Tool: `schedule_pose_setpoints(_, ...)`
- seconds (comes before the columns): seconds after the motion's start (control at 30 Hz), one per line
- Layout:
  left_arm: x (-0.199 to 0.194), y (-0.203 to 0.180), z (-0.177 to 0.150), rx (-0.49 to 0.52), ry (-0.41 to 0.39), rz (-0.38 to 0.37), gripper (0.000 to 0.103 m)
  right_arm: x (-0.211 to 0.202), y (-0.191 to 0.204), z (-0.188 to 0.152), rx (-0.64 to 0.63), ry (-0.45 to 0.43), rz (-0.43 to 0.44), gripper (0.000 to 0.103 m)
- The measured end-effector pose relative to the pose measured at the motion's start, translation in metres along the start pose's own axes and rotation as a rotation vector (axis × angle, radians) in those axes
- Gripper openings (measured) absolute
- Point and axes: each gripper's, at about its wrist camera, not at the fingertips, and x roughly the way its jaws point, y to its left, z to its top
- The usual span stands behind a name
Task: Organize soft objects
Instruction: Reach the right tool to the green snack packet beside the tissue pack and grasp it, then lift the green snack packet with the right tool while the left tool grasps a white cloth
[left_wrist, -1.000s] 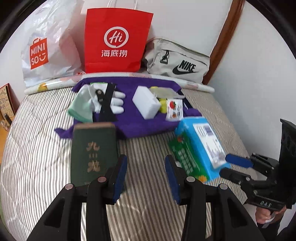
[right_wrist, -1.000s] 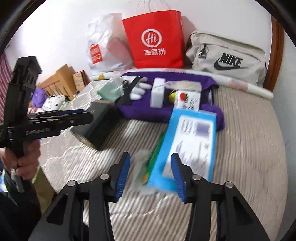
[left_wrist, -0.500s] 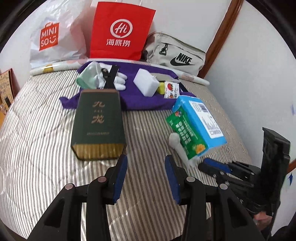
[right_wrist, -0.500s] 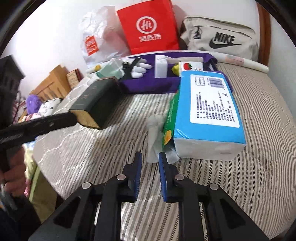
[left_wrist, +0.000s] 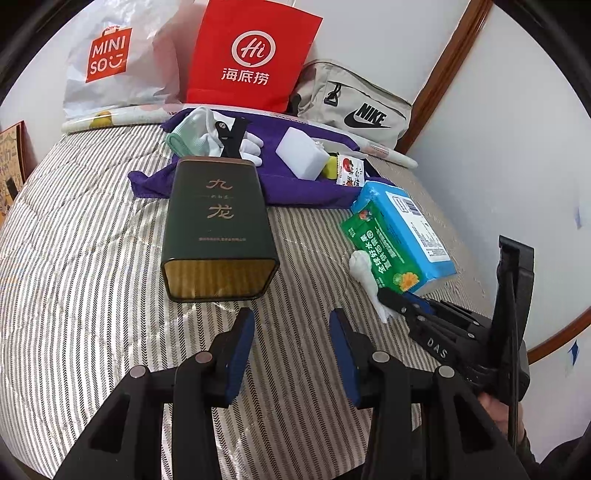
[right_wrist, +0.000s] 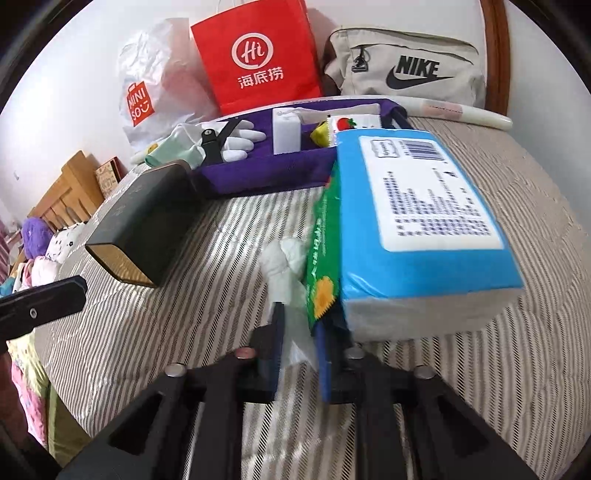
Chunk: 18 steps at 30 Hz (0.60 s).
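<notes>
striped bedspread (left_wrist: 92, 258), bags against wall. right gripper (right_wrist: 299, 347) was spread a second ago, now pinching white tissue (right_wrist: 286, 266) sticking out of blue tissue pack (right_wrist: 417, 206), pack tilted up. left gripper (left_wrist: 291, 354) unchanged, fingers spread, empty, near green tin (left_wrist: 218, 229). likely next: pull tissue free.

The dark green tin (left_wrist: 218, 229) lies on its side on the striped bed (left_wrist: 81, 258), and bare bedcover runs along its left side and in front of its open gold end. To its right, a strip of bedcover separates it from the blue tissue pack (left_wrist: 402, 236). Behind the tin, touching its far end, the purple cloth (left_wrist: 306, 188) is crowded with a glove (left_wrist: 199, 136) and a white block (left_wrist: 303, 153). Beyond that, bags (left_wrist: 251, 55) line the wall.
</notes>
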Motion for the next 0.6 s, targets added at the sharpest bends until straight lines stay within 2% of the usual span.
schedule_pose_setpoints(0.1, 0.001, -0.001, -0.001, 0.005, -0.002, -0.006, 0.04, -0.002, 0.005, 0.0, -0.03, 0.005, 0.001, 0.002)
schedule_pose_setpoints(0.3, 0.004, -0.007, 0.0, 0.006, 0.0, 0.0, 0.04, -0.034, 0.004, -0.008, -0.071, -0.02, 0.038, 0.001)
schedule_pose_setpoints(0.43, 0.006, -0.012, -0.003, 0.013, 0.006, 0.014, 0.04, -0.06, 0.0, -0.022, -0.107, -0.021, 0.057, 0.001)
schedule_pose_setpoints(0.6, 0.009, -0.017, -0.009, 0.002, 0.016, 0.022, 0.04, -0.076, -0.01, -0.047, -0.105, 0.024, 0.093, 0.001)
